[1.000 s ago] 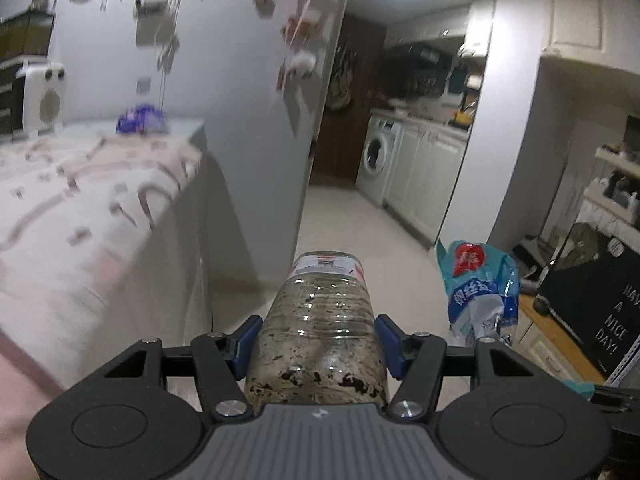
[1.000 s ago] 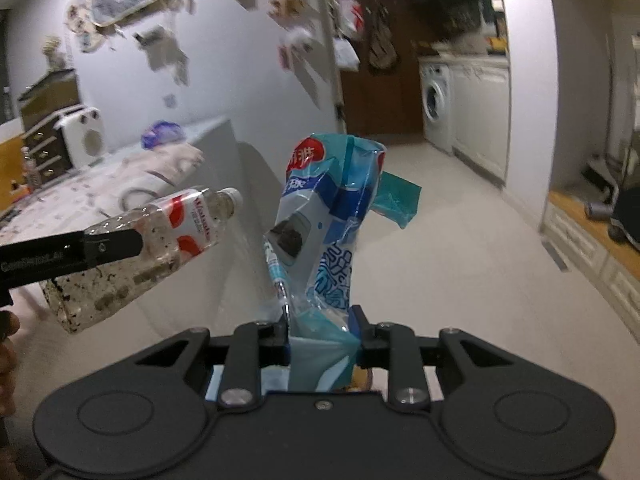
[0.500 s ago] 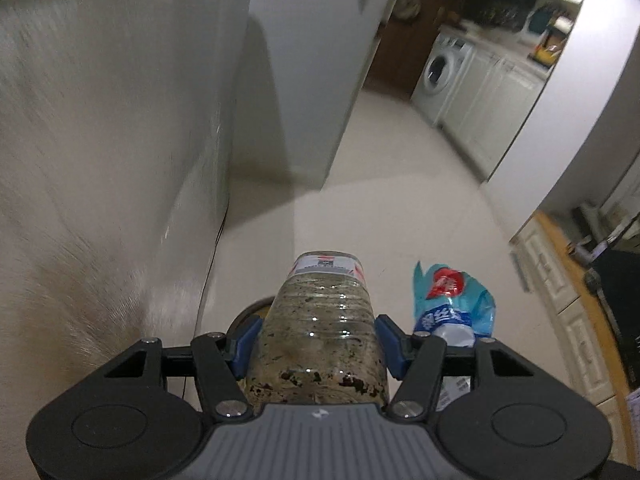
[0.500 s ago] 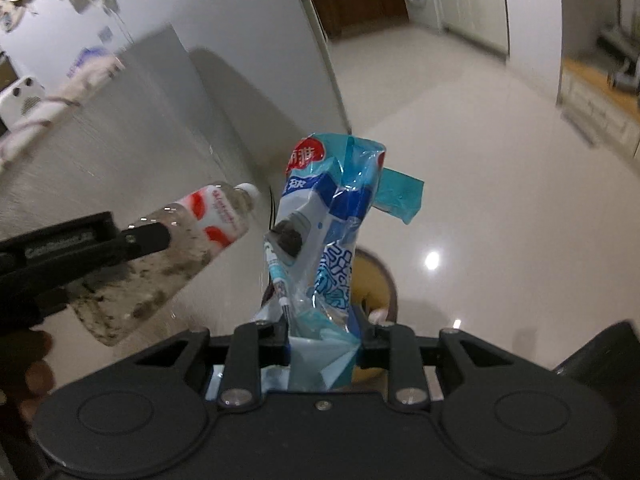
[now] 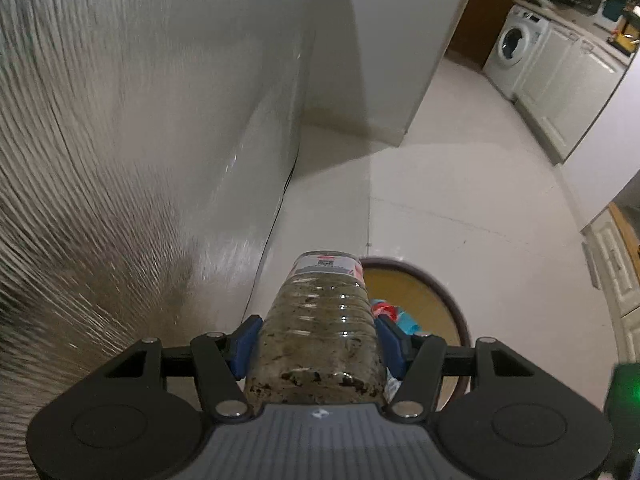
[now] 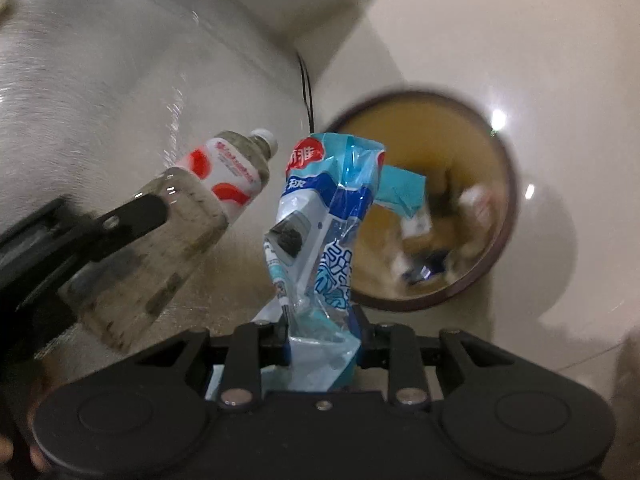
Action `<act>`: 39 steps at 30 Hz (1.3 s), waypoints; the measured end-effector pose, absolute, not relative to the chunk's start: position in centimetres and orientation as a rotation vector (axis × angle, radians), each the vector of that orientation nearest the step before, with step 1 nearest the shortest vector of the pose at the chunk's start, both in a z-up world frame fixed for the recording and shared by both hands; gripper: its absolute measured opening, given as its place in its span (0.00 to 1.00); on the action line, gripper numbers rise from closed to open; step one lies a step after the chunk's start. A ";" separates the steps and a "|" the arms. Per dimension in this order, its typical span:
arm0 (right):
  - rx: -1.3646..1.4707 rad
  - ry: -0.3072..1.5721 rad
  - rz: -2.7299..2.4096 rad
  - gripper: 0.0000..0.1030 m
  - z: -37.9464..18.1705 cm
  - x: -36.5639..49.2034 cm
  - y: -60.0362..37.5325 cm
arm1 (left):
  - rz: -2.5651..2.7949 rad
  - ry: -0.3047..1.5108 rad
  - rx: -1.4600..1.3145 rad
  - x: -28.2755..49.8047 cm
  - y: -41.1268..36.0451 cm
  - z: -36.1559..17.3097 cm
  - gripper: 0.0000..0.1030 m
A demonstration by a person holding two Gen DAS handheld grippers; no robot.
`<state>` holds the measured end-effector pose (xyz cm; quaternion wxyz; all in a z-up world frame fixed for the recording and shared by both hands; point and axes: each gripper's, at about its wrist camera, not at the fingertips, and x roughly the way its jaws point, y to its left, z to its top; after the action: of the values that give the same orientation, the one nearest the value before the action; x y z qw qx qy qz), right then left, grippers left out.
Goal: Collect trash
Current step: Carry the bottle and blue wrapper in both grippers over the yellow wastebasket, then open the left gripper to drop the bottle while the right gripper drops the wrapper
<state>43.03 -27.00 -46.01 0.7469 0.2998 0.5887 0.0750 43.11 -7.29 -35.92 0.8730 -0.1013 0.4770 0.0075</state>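
The round bin [image 6: 492, 184] lies below and beyond both loads: the right gripper [image 6: 322, 344], fingers pinched on the blue wrapper [image 6: 332, 216], appears nearer its mouth than the left gripper [image 5: 316, 344], clamping the dirty bottle [image 5: 320, 320] neck-forward at lower centre.

Your left claw [image 5: 316, 344] grips a clear, dirt-flecked plastic bottle [image 5: 320, 332], red-and-white label and cap end forward, tilted downward. Your right claw [image 6: 320, 344] pinches a crumpled blue-and-white wrapper [image 6: 324, 220] upright. The round, brown-rimmed bin [image 6: 504, 208] stands on the floor beyond, holding scraps
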 end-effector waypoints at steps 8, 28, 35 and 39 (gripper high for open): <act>0.545 1.237 -0.024 0.27 -49.8 47.4 -28.5 | -0.040 1.063 -0.218 45.5 -9.0 -39.6 0.59; 0.302 1.272 -0.035 0.64 -50.1 48.9 -29.9 | -0.027 1.141 -0.109 50.2 -12.0 -46.0 0.61; 0.270 1.283 -0.042 0.64 -49.9 49.1 -30.7 | -0.067 1.209 -0.084 50.4 -12.7 -46.4 0.84; 0.255 1.293 -0.056 0.64 -49.9 49.0 -31.2 | -0.072 1.245 -0.063 50.6 -12.9 -46.6 0.86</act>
<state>48.97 -31.21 -49.86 0.7903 0.1186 0.6006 -0.0259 50.60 -12.90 -46.62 0.8113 -0.0296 0.5829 -0.0337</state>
